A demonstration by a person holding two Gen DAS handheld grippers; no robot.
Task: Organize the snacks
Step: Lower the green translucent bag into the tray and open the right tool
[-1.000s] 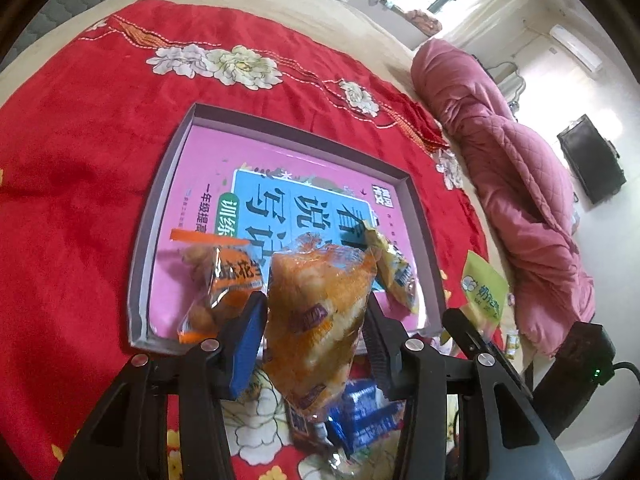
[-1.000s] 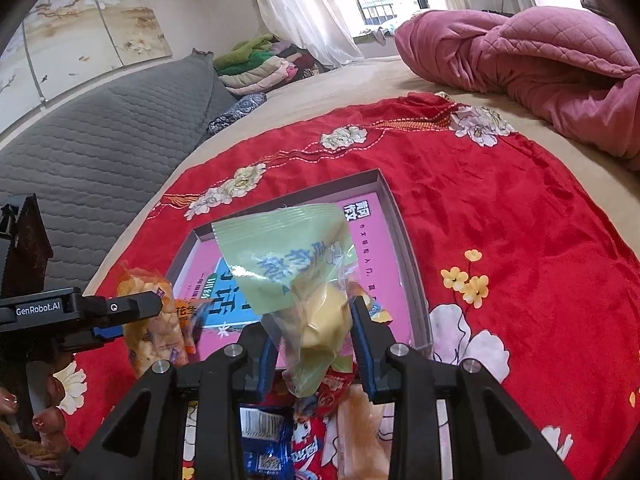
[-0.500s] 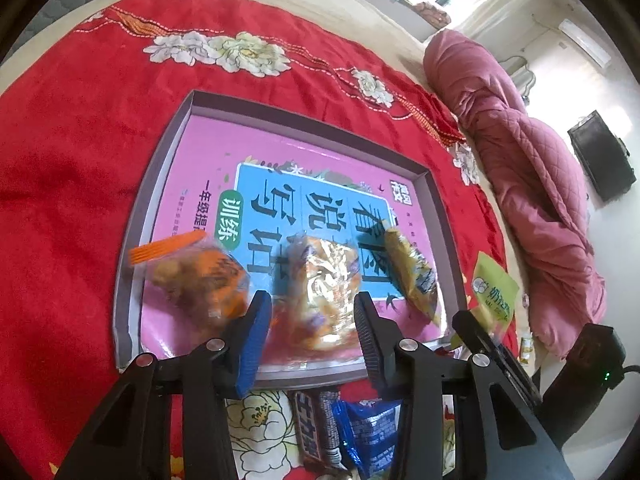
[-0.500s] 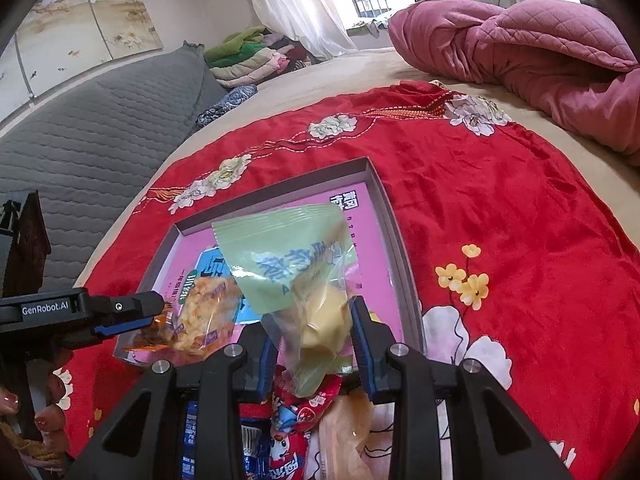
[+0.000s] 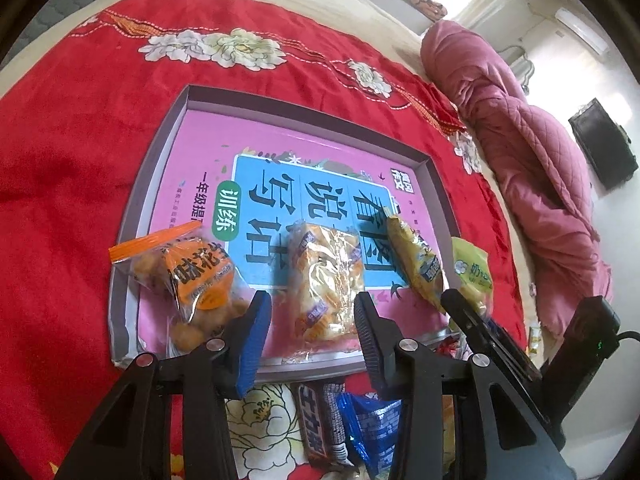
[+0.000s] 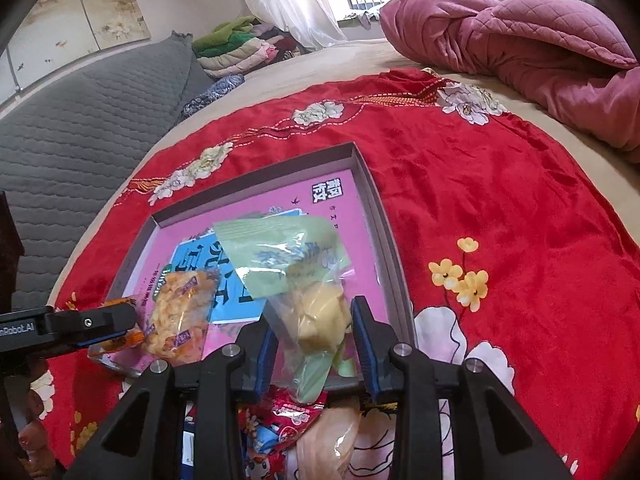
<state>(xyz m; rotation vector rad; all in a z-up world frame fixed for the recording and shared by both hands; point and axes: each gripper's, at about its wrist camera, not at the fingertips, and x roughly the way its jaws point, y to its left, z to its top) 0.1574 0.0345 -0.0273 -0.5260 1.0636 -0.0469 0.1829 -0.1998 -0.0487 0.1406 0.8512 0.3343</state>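
A shallow grey tray (image 5: 158, 168) with a pink and blue printed floor lies on the red cloth. In it lie an orange bag of fried balls (image 5: 188, 280), a clear bag of golden crisps (image 5: 326, 280) and a yellow packet (image 5: 416, 264). My left gripper (image 5: 312, 320) is open and empty, just behind the crisps bag. My right gripper (image 6: 314, 340) is shut on a green-topped bag of yellow snacks (image 6: 304, 280) and holds it above the tray's (image 6: 372, 196) near right corner. That bag also shows in the left wrist view (image 5: 472, 272).
Loose snacks lie on the cloth in front of the tray: a dark bar (image 5: 316, 424), a blue packet (image 5: 372, 428), a red packet (image 6: 280, 424) and a pale bag (image 6: 336, 440). A pink quilt (image 6: 520, 36) lies at the back right. A grey mat (image 6: 80, 120) lies at the left.
My left gripper let go of the crisps bag, which now lies in the tray, and drew back a little. My right gripper moved forward with the green bag.
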